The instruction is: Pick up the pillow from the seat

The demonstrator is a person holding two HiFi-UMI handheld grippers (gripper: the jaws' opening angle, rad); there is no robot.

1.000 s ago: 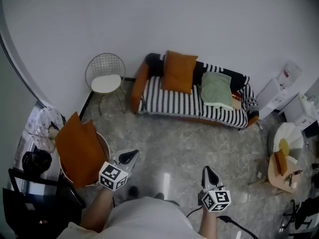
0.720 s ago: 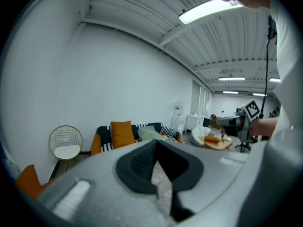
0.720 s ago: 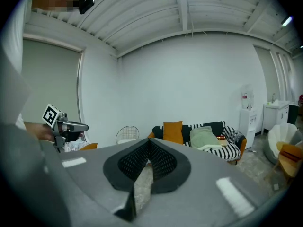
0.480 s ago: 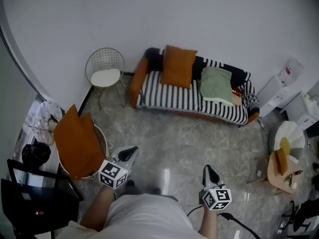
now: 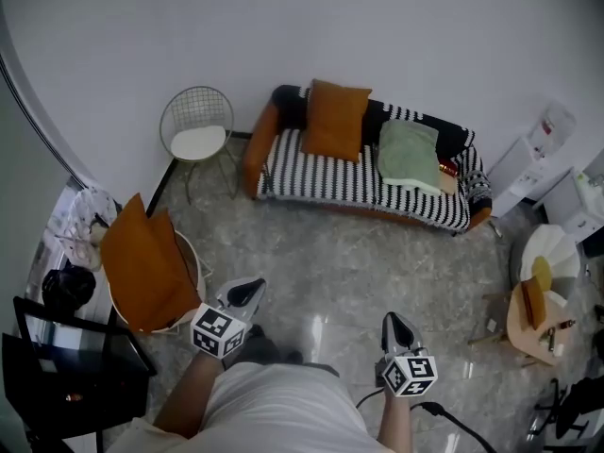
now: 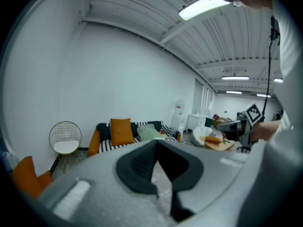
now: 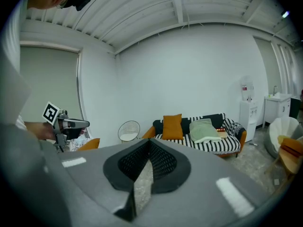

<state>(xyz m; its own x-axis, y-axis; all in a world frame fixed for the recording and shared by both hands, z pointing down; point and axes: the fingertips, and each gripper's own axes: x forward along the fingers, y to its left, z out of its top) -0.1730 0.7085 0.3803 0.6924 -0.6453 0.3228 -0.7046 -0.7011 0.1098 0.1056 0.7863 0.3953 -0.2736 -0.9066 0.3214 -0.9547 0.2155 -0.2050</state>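
Both claws are shut and empty: left gripper (image 5: 248,293) and right gripper (image 5: 393,323) point out over the floor. One pillow (image 5: 334,121) leans upright against the sofa (image 5: 321,182) back, well ahead — orange cushions (image 5: 142,270) fill a round seat (image 5: 195,253) beside the left gripper.

Matt orange cloth pillow (image 5: 335,121) on a striped fabric sofa (image 5: 321,183); thin metal-wire chair (image 5: 198,142); glossy speckled stone floor (image 5: 377,262).

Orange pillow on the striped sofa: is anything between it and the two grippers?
Nothing visible. Only bare floor lies between the left gripper, the right gripper and the sofa; the orange pillow leans uncovered against the backrest, the green blanket beside it.
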